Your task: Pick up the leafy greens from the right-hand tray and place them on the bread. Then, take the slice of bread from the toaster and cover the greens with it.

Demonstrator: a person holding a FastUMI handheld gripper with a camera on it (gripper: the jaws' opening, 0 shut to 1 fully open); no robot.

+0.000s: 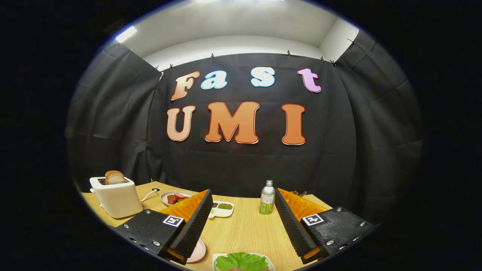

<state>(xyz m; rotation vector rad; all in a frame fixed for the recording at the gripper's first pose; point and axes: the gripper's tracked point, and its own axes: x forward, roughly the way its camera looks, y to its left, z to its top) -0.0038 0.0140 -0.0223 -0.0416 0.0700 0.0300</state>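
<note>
Far left: toaster (pixel 116 197) on the wooden table (pixel 244 229), bread slice (pixel 114 177) upright in its slot, untouched. Beyond the left finger: plate of red meat pieces (pixel 176 198), small divided dish (pixel 222 209). Pink plate (pixel 198 251) tucked beside the left fingertip. Gripper (pixel 241 252) spread wide, holding nothing. Leafy greens (pixel 241 262) on a white tray (pixel 218 258), low between the fingertips. Bottle (pixel 267 197) beyond, near the right finger. Step one looks barely begun. Next: tip down, close on the leaf. Base bread not identifiable.

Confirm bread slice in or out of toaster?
In. The bread slice stands upright in the toaster slot; fingers spread wide, holding nothing.
</note>
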